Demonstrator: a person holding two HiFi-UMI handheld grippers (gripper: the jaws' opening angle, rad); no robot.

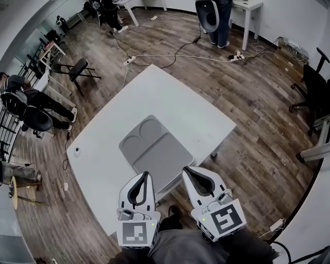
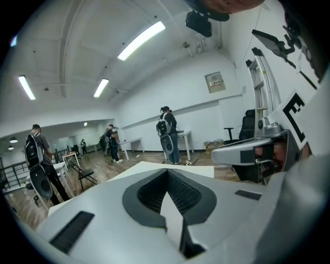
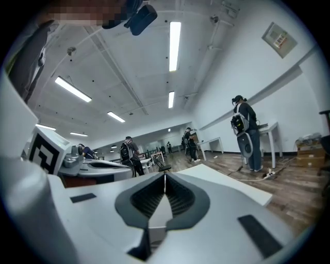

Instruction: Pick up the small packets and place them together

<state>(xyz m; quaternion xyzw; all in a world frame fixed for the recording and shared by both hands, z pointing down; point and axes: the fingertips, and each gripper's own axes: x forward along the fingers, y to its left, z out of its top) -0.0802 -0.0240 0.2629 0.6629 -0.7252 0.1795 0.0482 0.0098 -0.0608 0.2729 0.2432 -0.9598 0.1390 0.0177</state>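
Observation:
No small packets show in any view. A grey moulded tray (image 1: 154, 152) with two rounded pockets at its far end lies on the white table (image 1: 154, 87). My left gripper (image 1: 147, 175) is over the table's near edge, its tips at the tray's near left side. My right gripper (image 1: 186, 169) hangs beside the tray's near right corner. In the left gripper view the left gripper (image 2: 166, 170) has its jaws met at the tips with nothing between them. The right gripper (image 3: 165, 176) looks the same in its own view: shut and empty.
A small round object (image 1: 76, 151) sits near the table's left edge. A folding chair (image 1: 77, 68) stands on the wood floor beyond the table, and a power strip (image 1: 129, 60) with cables lies there. People stand at desks far back (image 1: 216, 15) and sit at the left (image 1: 26, 98).

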